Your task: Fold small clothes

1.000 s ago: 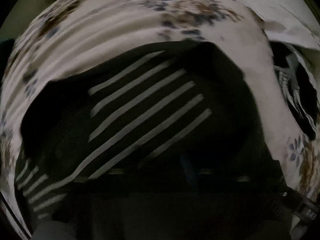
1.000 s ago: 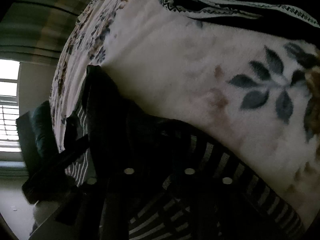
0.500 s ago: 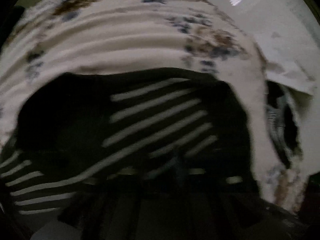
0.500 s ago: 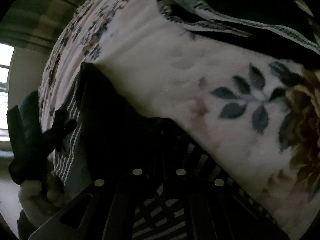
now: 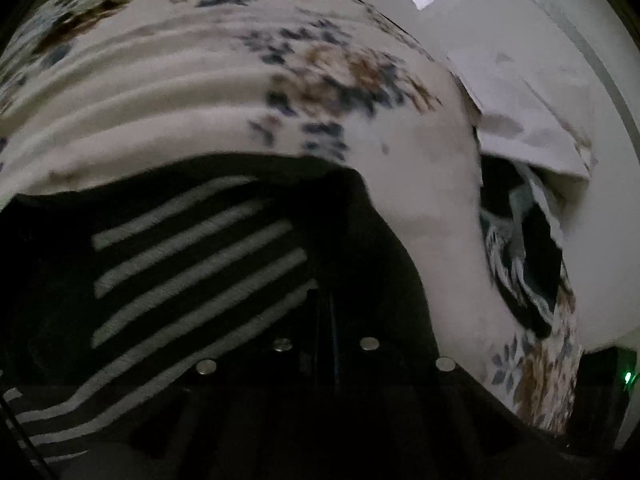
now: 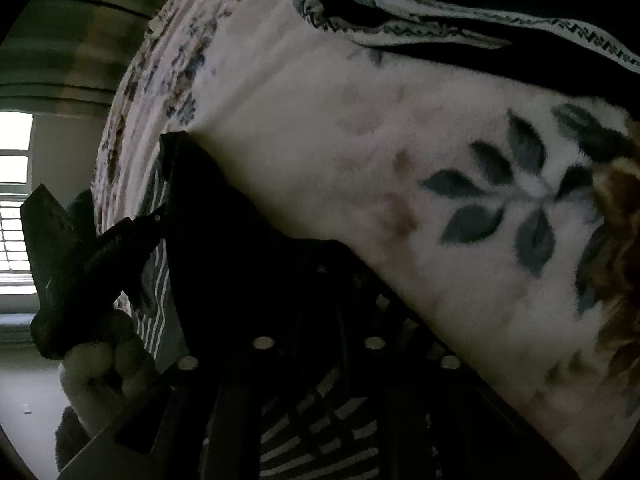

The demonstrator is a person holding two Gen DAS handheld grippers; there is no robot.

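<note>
Both tools pinched narrow on the dark striped garment [image 5: 192, 264] over the floral blanket [image 5: 168, 92]: soft, light, floppy, so take it at edges and corners.

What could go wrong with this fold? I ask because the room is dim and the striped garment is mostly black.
The left gripper, whose jaws have just closed, may pinch only one layer of the striped garment, so the fold skews. The soft floral blanket could bunch underneath. The patterned clothes nearby might snag.
</note>
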